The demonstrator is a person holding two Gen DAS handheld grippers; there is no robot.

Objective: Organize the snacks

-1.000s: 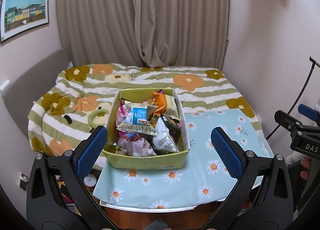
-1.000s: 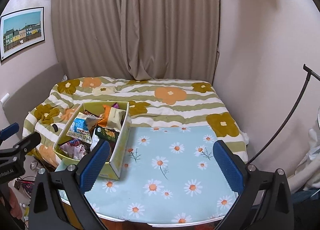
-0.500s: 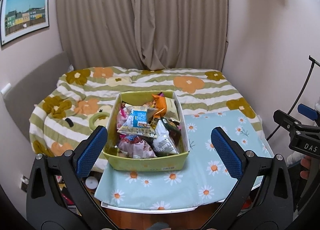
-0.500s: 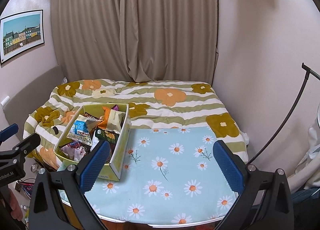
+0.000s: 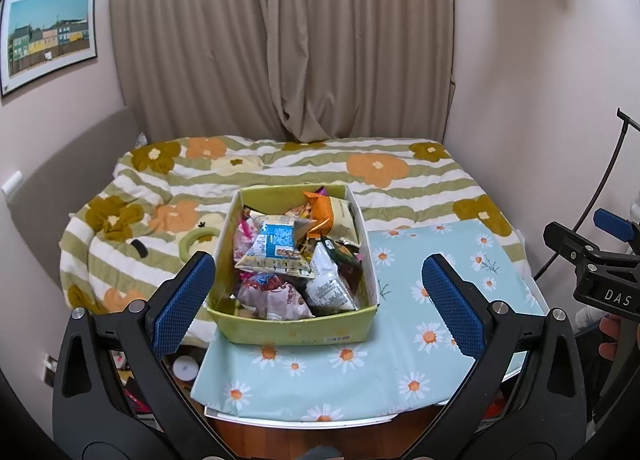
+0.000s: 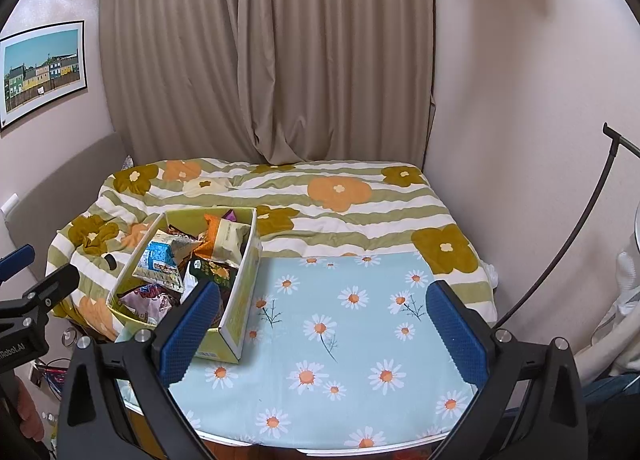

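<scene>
Landmark: the green box [image 5: 292, 330], standing at the left end of the table [image 6: 360, 344], which wears a daisy-print cloth.
Snacks: a loose heap of packets [image 5: 296, 260] fills the box; all that show lie inside its walls, piled unevenly.
Top of heap: a blue-and-white packet [image 5: 276, 246] lies flat across the middle; an orange packet [image 5: 320, 213] and a beige one [image 5: 342, 217] stand tilted toward the box's far wall.
Near end of box: a white packet [image 5: 328, 286] and a pinkish one [image 5: 272, 298] lean against the front wall.
Right of the box: bare cloth, no packet on it.
Behind the box: a bed with a flowered striped quilt [image 5: 280, 171], its edge touching or just beside the table; I cannot tell which.
Left gripper [image 5: 318, 296]: jaws spread wide, nothing between them, held back from the box's near wall and lined up on it.
Right gripper [image 6: 322, 328]: also spread wide and empty, looking over the bare cloth with the box at its left finger.
Stage: the scene fits packets waiting to be sorted out of the box, or packets already gathered into it.
Risk, crushing: the bags look air-filled and thin; a hard squeeze could burst one or break what is inside.
Risk, dragging: packets overlap, so lifting one may pull a neighbour over the wall.
Risk, box sliding: it looks like light card on smooth cloth near the table's left edge; a nudge could push it off.
</scene>
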